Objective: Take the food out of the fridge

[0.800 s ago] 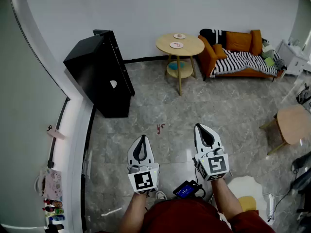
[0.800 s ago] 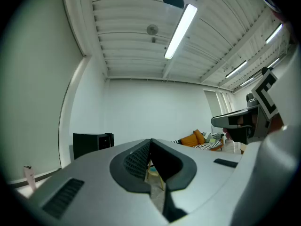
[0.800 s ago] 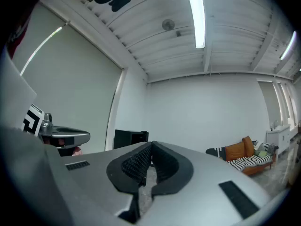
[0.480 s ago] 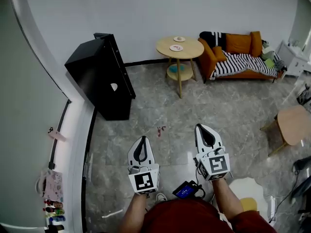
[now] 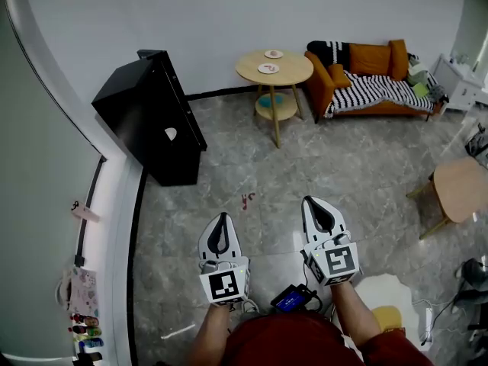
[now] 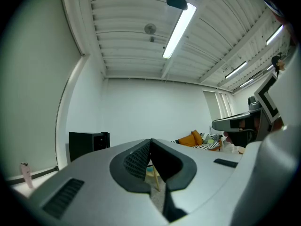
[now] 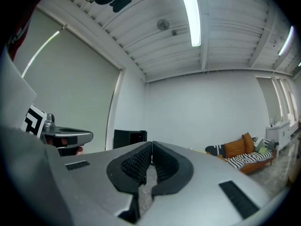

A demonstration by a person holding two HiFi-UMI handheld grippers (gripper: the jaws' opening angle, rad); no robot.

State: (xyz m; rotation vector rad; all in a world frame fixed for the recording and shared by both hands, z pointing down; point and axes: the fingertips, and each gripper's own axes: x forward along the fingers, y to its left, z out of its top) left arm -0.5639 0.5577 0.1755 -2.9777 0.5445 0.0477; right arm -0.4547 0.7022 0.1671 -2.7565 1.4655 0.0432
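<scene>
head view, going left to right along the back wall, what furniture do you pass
black fridge → round wooden table → orange sofa

Can't see inside the black fridge (image 5: 149,117) at upper left, it's just a dark box from here. The two plates (image 5: 268,68) on the round counter (image 5: 293,73) near top centre are way too small to tell what's on them. Little red thing (image 5: 248,200) on the floor (image 5: 351,166) mid-frame, no clue what it is. The bottles (image 5: 85,334) at lower left are tiny, labels unreadable. The dark gadget (image 5: 290,299) with a blue screen, low centre, only partly peeks out above the red clothing (image 5: 290,341). The wooden table (image 5: 457,191) is chopped by the right edge.
</scene>
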